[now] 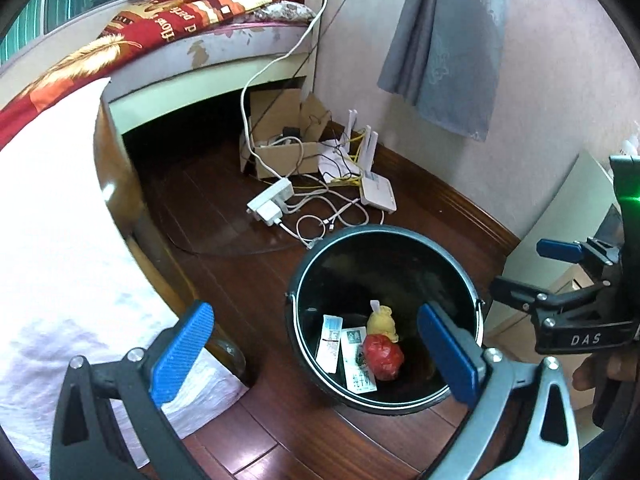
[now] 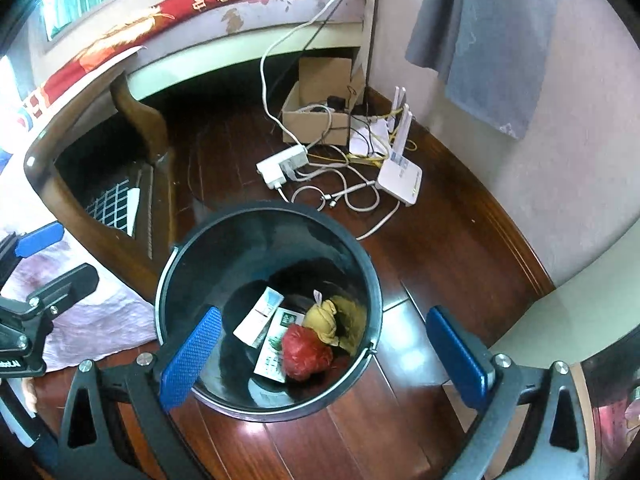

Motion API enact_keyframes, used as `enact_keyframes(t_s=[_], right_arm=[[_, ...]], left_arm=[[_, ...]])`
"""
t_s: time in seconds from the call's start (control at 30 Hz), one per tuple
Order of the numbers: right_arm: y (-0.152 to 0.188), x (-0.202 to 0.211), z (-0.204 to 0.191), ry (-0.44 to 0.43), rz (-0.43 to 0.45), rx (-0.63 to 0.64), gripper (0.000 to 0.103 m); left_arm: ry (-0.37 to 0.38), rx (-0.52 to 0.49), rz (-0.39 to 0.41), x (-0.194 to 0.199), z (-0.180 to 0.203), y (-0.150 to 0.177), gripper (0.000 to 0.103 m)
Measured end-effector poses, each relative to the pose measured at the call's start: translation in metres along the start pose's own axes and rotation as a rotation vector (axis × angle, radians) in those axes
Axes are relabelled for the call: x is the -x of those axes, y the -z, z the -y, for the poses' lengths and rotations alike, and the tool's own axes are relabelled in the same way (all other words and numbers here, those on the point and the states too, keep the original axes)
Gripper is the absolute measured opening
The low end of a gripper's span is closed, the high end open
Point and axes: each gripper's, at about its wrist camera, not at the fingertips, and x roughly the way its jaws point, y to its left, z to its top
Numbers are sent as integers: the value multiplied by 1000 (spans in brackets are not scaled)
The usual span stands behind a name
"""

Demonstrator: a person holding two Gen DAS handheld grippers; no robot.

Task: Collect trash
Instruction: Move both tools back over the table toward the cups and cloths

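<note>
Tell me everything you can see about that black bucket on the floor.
The black bucket is round, glossy and plastic-looking, with a thin metal bail handle folded down against its rim. It stands upright and lidless on the dark wooden floor beside the bed. At its bottom lie two paper packets, a red wad and a yellowish wad.

Black bin [image 2: 188,280] w/ red ball [image 2: 306,354], yellow wad [image 2: 322,318] (white packets [image 2: 258,316] too); floor [image 2: 440,240] reddish-brown.

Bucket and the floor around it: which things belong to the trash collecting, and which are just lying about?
Part of the job:
- black bucket
- red wad
- yellow wad
- two paper packets
- both hand-held grippers, open and empty

Just lying about:
- cardboard box
- power strip
- router
- cables
- bed
</note>
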Motion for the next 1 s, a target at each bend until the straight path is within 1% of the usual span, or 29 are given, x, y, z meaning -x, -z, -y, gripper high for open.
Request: enact_keyframes(t_s=[0.1, 0.27, 0.5, 0.73, 1.0], right_arm=[[-4, 10, -5, -10, 24, 8, 103], [-13, 34, -15, -27, 79, 16, 103], [-26, 60, -33, -62, 143, 30, 103], [-39, 79, -61, -97, 195, 67, 103], [-55, 88, -99, -140, 240, 124, 103]], left_arm=[[-9, 1, 17, 8, -1, -3, 102], [-26, 8, 60, 34, -5, -7, 102], [-70, 21, 121, 63, -17, -14, 102], [-115, 46, 169, 89, -39, -16, 102], [-174, 87, 214, 113, -72, -15, 102]])
